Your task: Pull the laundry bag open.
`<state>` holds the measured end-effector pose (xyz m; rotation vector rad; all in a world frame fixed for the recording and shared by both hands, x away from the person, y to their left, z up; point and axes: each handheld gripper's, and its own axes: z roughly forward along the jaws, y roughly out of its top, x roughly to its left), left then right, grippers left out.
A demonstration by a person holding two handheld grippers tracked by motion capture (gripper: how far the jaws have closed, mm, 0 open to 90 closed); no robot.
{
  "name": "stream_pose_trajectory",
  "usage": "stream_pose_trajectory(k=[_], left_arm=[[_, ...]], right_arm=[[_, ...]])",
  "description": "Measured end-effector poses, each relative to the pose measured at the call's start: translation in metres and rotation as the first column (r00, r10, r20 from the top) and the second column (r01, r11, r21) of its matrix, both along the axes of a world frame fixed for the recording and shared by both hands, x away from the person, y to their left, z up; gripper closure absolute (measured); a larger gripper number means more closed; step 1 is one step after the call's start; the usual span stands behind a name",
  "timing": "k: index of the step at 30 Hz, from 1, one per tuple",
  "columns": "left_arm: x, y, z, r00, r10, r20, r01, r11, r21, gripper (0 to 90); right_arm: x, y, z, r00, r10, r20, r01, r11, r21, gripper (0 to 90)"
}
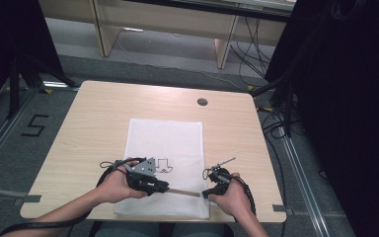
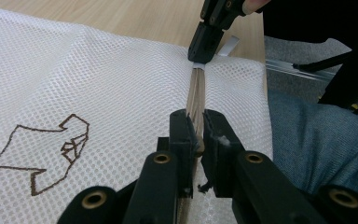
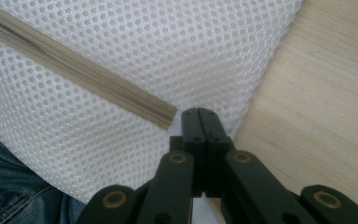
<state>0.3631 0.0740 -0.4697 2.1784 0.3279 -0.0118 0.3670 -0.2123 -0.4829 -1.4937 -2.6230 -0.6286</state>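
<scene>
High view: a white mesh bag (image 1: 165, 148) lies flat on the wooden tabletop (image 1: 89, 123), its near edge at the tabletop's front edge, with a small brown line drawing (image 1: 165, 166) printed on it. The person's two hands come in from the bottom. The left tool (image 1: 164, 187) and the right tool (image 1: 206, 193) sit near the bag's front edge, facing each other, with the beige zipper (image 1: 183, 192) running between them.

In the left gripper view the left tool (image 2: 200, 133) is clamped on the zipper band (image 2: 196, 98), its jaws pinched together with the beige strip caught between them. The right tool (image 2: 204, 51) meets the far end of the same strip, where a small white tab shows.

In the right gripper view the right tool (image 3: 199, 116) has its jaws pressed together at the end of the zipper (image 3: 74, 70), at the bag's corner beside bare tabletop (image 3: 317, 102). Whether they pinch the zipper's end or the mesh itself I cannot tell. Blue denim (image 3: 9, 186) shows below the bag.
</scene>
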Motion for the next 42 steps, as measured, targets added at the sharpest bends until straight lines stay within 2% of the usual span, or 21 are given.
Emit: stream_pose_trajectory(k=[1,4,8,9,10,14,17,19,21,22,26,28,29,31,33,34,36,38,40,42], left_arm=[[0.001,0.001,0.0,1.0,-0.003,0.003,0.003,1.0,0.008,81.7],[0.0,0.0,-0.001,0.9999,-0.002,0.011,0.002,1.0,-0.003,81.6],[0.0,0.001,0.0,1.0,0.003,-0.001,-0.002,1.0,0.005,81.7],[0.0,0.001,0.0,1.0,0.004,0.006,-0.004,1.0,0.002,81.6],[0.0,0.001,0.0,0.9999,0.01,-0.005,-0.01,0.9999,-0.013,81.7],[0.001,0.005,0.001,0.9999,0.01,-0.005,-0.01,0.9999,-0.003,81.6],[-0.001,0.006,-0.001,0.9998,0.017,-0.01,-0.017,0.9998,-0.013,81.6],[0.0,0.006,0.0,1.0,0.007,-0.002,-0.007,1.0,-0.007,81.6],[-0.001,0.006,0.0,0.9999,0.011,-0.009,-0.012,0.9997,-0.02,81.6],[0.001,0.006,0.001,0.9999,-0.008,0.011,0.008,0.9999,-0.007,81.6],[0.0,0.006,-0.001,1.0,0.004,-0.006,-0.004,0.9999,-0.014,81.6],[0.001,0.007,0.001,0.9999,-0.007,0.01,0.007,1.0,-0.005,81.6],[0.001,0.008,0.001,1.0,0.004,0.001,-0.004,1.0,0.0,81.7],[0.0,0.01,0.0,0.9998,0.015,-0.01,-0.015,0.9996,-0.024,81.7],[0.0,0.014,0.001,0.9999,0.01,-0.005,-0.01,0.9999,-0.002,81.6],[-0.001,0.014,-0.001,0.9998,0.02,-0.007,-0.02,0.9997,-0.015,81.6],[-0.001,0.015,-0.001,0.9998,0.016,-0.013,-0.016,0.9998,-0.015,81.6],[0.001,0.016,0.001,0.9999,-0.012,0.009,0.012,0.9999,0.0,81.7],[0.0,0.015,0.001,1.0,0.001,0.004,-0.001,0.9999,-0.015,81.6],[0.001,0.016,0.0,1.0,-0.006,0.005,0.006,0.9999,-0.012,81.6]], right_arm=[[0.0,0.0,0.0,1.0,0.001,0.0,-0.001,1.0,0.0,90.0],[0.0,0.0,0.0,1.0,-0.001,0.002,0.001,1.0,0.002,90.0],[0.0,0.0,0.0,1.0,0.002,-0.001,-0.002,1.0,0.0,90.0],[0.0,0.0,0.0,1.0,0.001,0.001,-0.001,1.0,0.0,90.0],[0.0,0.0,0.0,1.0,0.001,0.004,-0.001,1.0,0.0,90.0],[0.0,0.0,0.0,1.0,0.003,-0.002,-0.003,1.0,-0.001,90.0],[0.0,0.0,0.0,1.0,0.002,-0.002,-0.002,1.0,0.0,90.0],[0.0,0.0,0.0,1.0,0.002,-0.003,-0.002,1.0,-0.001,90.0],[0.0,0.0,0.0,1.0,-0.001,-0.006,0.001,1.0,0.0,90.0],[0.0,0.0,0.0,1.0,0.002,-0.003,-0.002,1.0,-0.001,90.0],[0.0,0.0,0.0,1.0,0.002,-0.003,-0.002,1.0,0.0,90.0],[0.0,0.0,0.0,1.0,0.0,-0.005,0.0,1.0,-0.001,90.0],[0.0,0.0,0.0,1.0,0.003,-0.004,-0.003,1.0,0.0,90.0],[0.0,0.0,0.0,1.0,0.0,-0.006,0.0,1.0,-0.001,90.0],[0.0,0.0,0.0,1.0,0.0,-0.005,0.0,1.0,-0.002,90.0],[0.0,0.0,0.0,1.0,0.0,-0.005,0.0,1.0,-0.001,90.0],[0.001,0.0,0.0,1.0,0.0,-0.005,0.0,1.0,-0.002,90.0],[0.0,0.0,0.0,1.0,-0.002,-0.006,0.002,1.0,-0.002,90.0],[0.0,0.0,0.0,1.0,-0.003,-0.005,0.003,1.0,-0.002,90.0],[0.0,0.0,0.0,1.0,-0.005,-0.002,0.005,1.0,0.0,90.0]])
